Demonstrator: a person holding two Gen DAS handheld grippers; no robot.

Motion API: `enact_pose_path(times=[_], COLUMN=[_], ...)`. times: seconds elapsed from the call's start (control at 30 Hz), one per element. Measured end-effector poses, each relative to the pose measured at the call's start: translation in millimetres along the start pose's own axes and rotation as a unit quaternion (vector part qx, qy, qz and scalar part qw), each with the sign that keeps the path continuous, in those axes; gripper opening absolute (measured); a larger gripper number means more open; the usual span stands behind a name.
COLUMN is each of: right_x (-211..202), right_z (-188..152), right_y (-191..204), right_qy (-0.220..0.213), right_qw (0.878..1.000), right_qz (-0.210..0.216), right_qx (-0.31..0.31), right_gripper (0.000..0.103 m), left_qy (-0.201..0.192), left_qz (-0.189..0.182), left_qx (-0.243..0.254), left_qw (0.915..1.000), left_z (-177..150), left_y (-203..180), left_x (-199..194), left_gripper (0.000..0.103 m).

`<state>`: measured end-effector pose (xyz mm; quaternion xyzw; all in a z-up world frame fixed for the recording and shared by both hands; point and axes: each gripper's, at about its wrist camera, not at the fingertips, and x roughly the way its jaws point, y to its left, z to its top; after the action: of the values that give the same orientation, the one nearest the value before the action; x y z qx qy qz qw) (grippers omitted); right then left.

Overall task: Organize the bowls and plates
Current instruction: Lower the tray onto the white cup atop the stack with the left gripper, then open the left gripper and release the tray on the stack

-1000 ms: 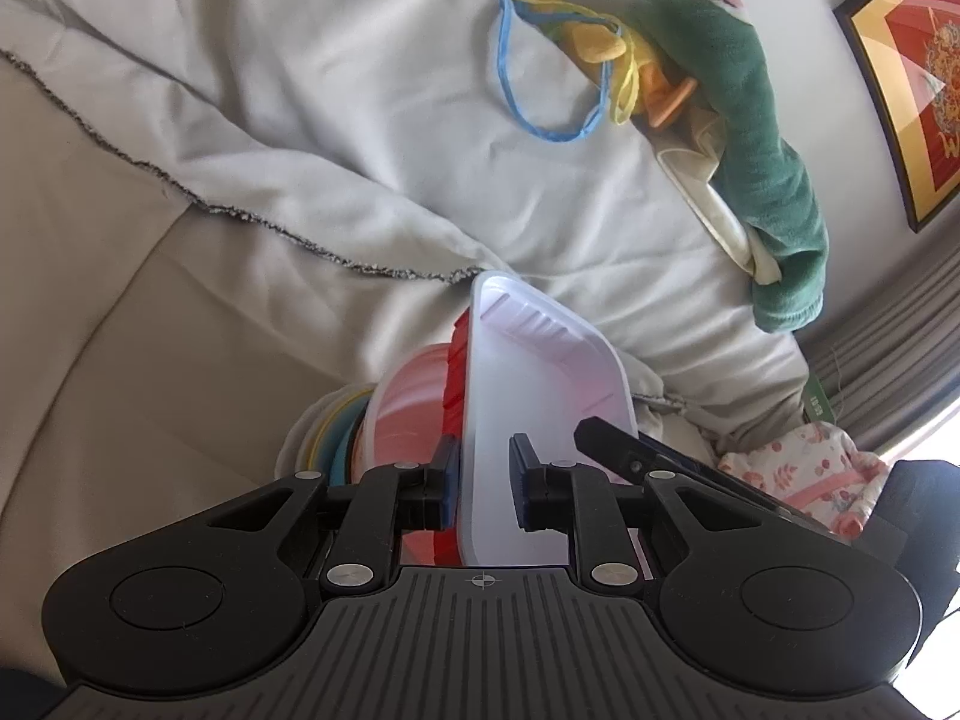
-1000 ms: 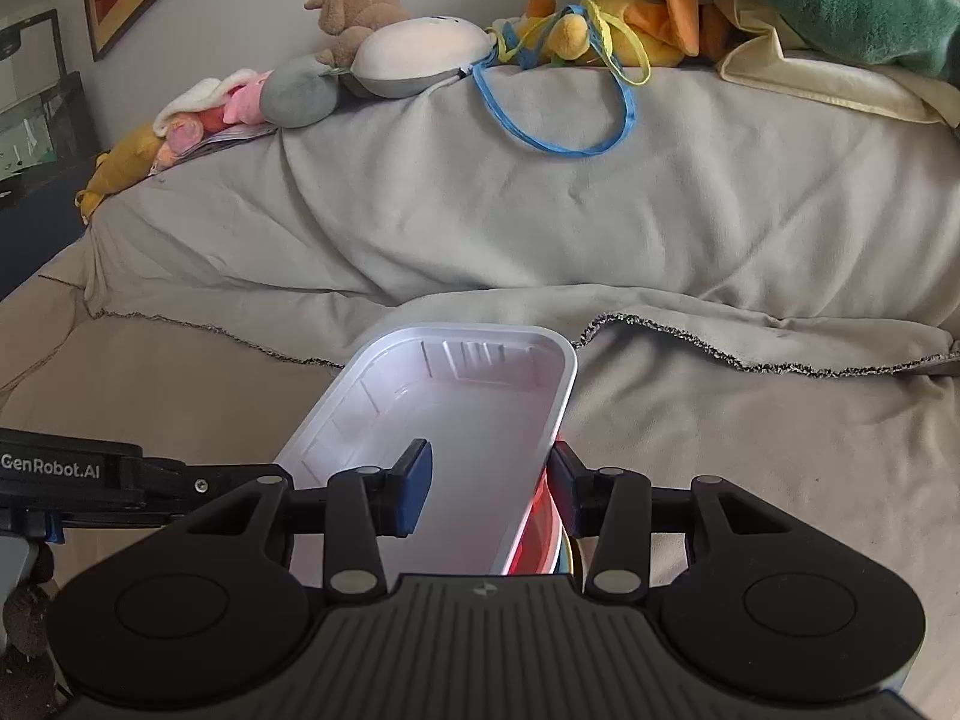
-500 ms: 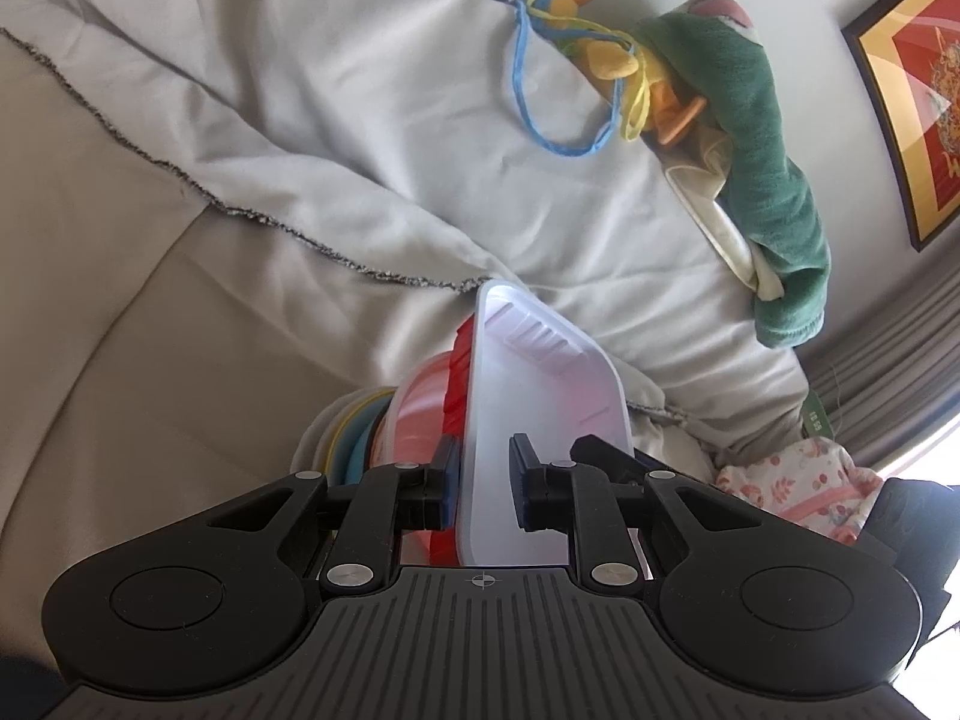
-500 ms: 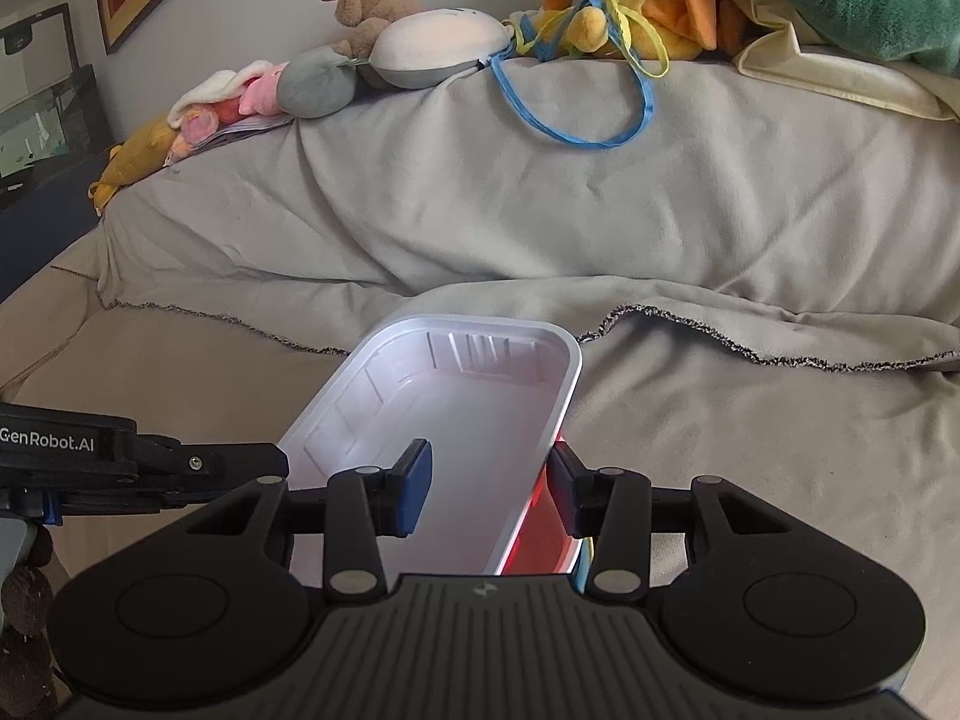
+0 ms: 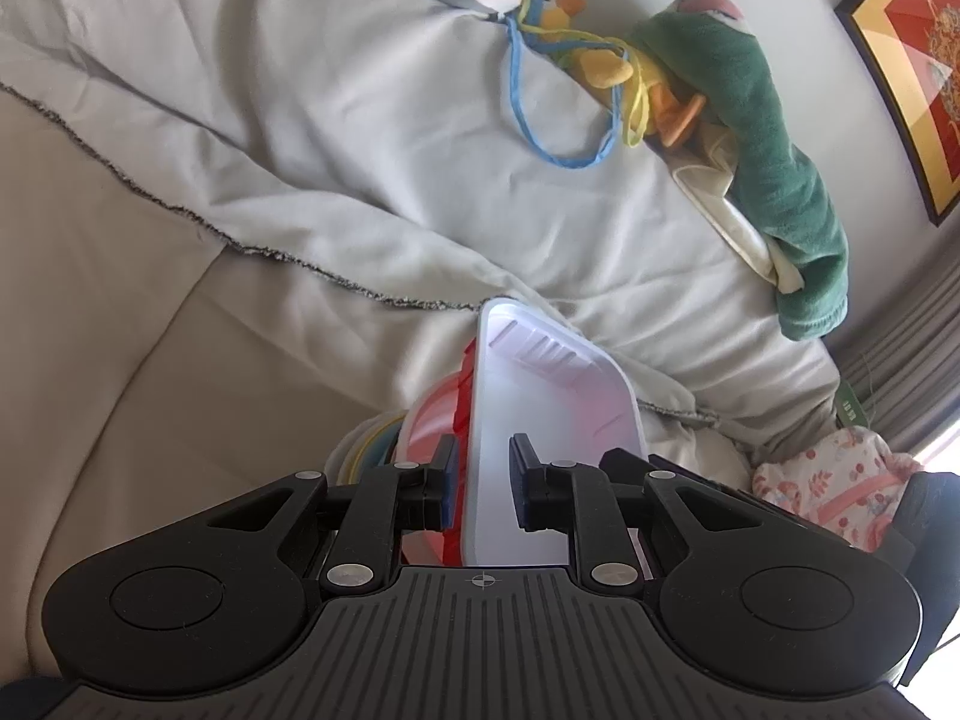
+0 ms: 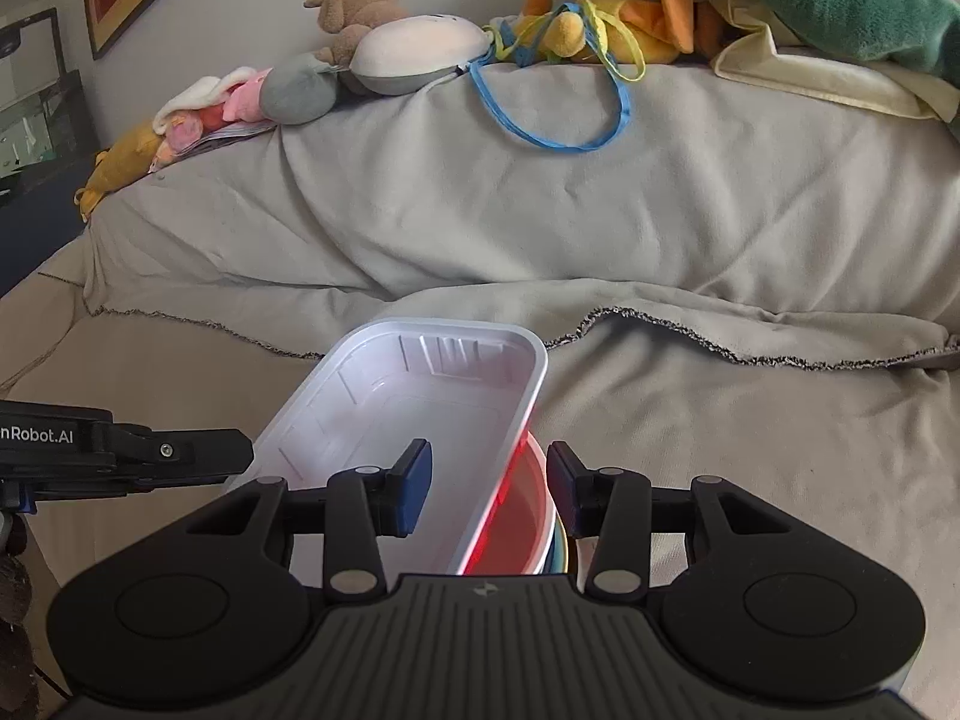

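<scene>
Already a nested stack of coloured bowls (image 6: pixel 540 516) is gathered, with the white tray (image 6: pixel 420 414) set tilted on top above the sofa (image 6: pixel 720 450); seating it flat is judged to remain. The left gripper (image 5: pixel 480 483) is clamped on the tray's side wall together with the red bowl rim. The right gripper (image 6: pixel 489 489) is closed across the tray's other wall and the stack.

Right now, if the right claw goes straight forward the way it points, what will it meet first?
The right claw is already closed on the stack's rim, so nothing lies before that. Beyond the white tray on the red bowl, the line probably reaches the grey blanket on the sofa; depth is uncertain.
</scene>
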<state>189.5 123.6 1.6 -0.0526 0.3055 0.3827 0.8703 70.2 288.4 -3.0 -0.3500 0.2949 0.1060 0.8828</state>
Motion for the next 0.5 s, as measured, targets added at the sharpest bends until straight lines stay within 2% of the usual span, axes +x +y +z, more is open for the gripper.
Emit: enact_pose_path(times=[0.27,0.47,0.5], right_x=[-16,-50,-58], right_z=[-3,-5,-6], right_y=[-3,-5,-5], right_qy=[-0.006,-0.026,-0.031], right_qw=[1.0,1.0,0.999], right_qz=[0.001,0.004,0.006], right_qx=[0.009,0.017,0.017], right_gripper=[0.043,0.044,0.047], left_qy=[0.004,-0.016,-0.019], left_qz=[0.029,0.052,0.056], left_qx=[0.016,0.053,0.062], left_qw=[0.9994,0.9971,0.9963], left_z=[-4,-16,-20], left_y=[-14,-39,-45], left_x=[-7,-41,-47], left_gripper=[0.021,0.021,0.021])
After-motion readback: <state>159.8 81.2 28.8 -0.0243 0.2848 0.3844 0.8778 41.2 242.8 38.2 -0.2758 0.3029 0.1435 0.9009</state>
